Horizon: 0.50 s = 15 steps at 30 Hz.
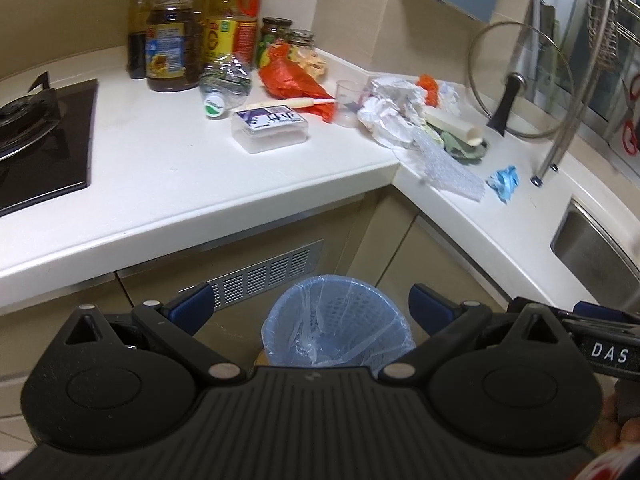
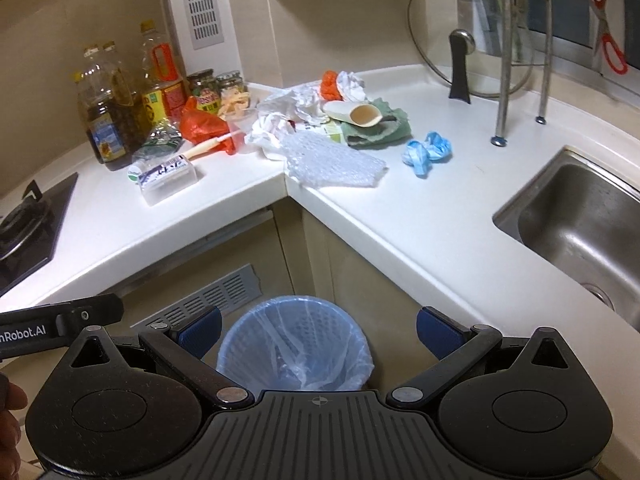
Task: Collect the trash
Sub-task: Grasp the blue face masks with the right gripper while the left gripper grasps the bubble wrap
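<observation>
Blue bin point(image 2: 296, 344) below gripper point(image 2: 318, 334) (spread wide), empty

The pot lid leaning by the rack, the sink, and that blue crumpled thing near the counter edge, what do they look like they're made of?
Pot lid: clear glass, since the wall shows through it, with a metal rim and a dark, probably plastic, handle.
Sink: brushed stainless steel, grey with a dull sheen.
Blue crumpled thing: thin, soft, wrinkled material, perhaps plastic film or nonwoven fabric; the pictures leave it open.

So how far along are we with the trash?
Barely started, by the look of it. The bin shows only its liner. Both grippers, left and right, hang open and empty above it. Still on the counter: bubble wrap, blue wad, crumpled paper, orange bag, crushed bottle.
</observation>
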{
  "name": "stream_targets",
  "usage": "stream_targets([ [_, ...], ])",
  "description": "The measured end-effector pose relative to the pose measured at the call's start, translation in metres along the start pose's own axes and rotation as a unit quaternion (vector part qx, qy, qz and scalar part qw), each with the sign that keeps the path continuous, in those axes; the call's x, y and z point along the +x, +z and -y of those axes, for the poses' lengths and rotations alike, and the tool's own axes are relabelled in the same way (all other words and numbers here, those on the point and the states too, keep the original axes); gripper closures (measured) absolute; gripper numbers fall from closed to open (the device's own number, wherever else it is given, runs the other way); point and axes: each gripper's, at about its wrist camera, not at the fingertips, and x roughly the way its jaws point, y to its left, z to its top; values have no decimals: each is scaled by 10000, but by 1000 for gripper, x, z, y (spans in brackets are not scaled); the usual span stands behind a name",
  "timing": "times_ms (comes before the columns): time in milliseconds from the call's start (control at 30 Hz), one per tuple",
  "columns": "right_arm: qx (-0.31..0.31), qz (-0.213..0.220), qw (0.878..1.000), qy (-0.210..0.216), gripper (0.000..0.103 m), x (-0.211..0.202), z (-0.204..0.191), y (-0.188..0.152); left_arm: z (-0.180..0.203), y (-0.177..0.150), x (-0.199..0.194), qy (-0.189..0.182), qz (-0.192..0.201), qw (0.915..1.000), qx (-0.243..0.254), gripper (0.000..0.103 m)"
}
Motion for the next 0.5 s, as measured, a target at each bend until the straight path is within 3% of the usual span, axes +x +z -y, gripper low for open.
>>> stream_targets([
  [233, -38, 11, 9999, 164, 0, 7, 5, 8, -5, 5, -3, 124, 67, 9997, -186, 1],
  [500, 120, 455, 9987, 189, 0, 14, -2, 25, -20, 33, 9, -256, 333, 9989, -188, 0],
])
